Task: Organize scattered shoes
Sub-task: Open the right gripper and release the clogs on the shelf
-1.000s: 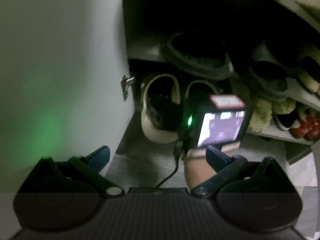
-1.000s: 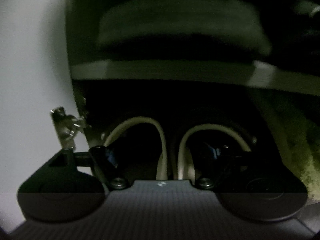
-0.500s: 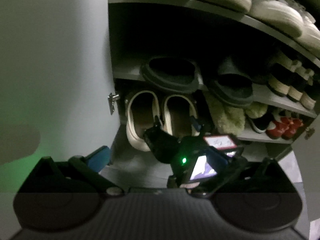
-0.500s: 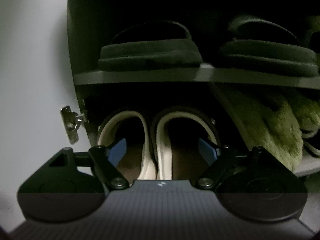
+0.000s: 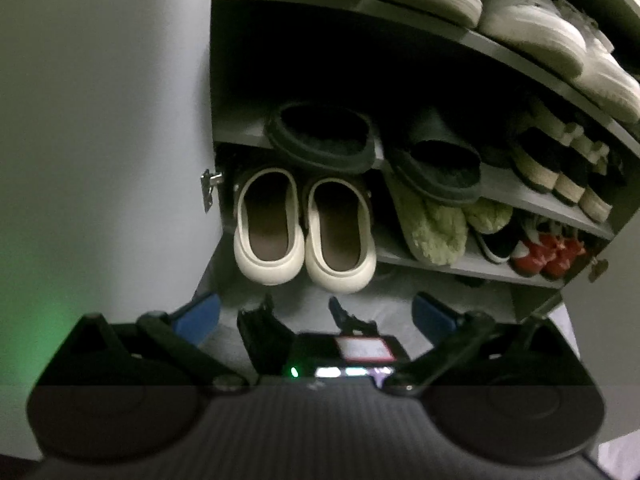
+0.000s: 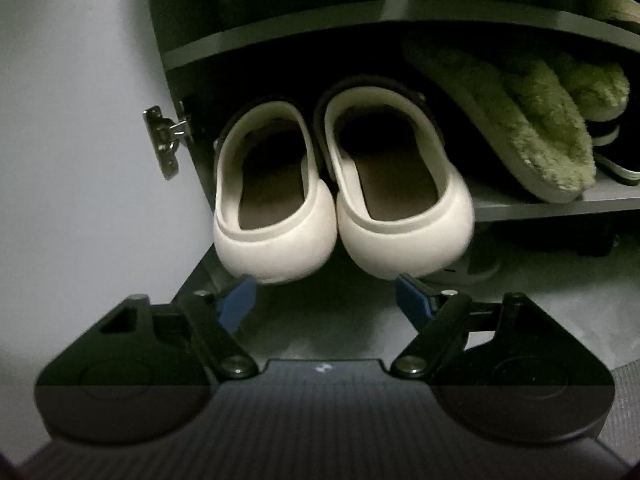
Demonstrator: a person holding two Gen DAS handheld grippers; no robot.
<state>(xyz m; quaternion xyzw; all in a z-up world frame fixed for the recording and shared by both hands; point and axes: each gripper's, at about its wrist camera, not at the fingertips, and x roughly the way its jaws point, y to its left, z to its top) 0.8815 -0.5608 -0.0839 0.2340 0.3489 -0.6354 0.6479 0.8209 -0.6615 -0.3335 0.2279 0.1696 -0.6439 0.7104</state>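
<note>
A: Checking your right claw (image 6: 324, 294): it's at the bottom centre of the frame, closing in with nothing between the pads, just below the heels of the cream clogs (image 6: 340, 188).

B: So where's that pair sitting?

A: Side by side on the bottom shelf (image 5: 472, 261), left end, heels hanging over the edge, next to green fuzzy slippers (image 5: 436, 224). Your left claw (image 5: 316, 314) is spread wide and empty too, lower centre.

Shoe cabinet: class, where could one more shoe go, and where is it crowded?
Free: the middle shelf left of the dark slipper, by the cabinet wall. Crowded: the bottom shelf, with cream clogs, green slippers and red shoes.
</note>
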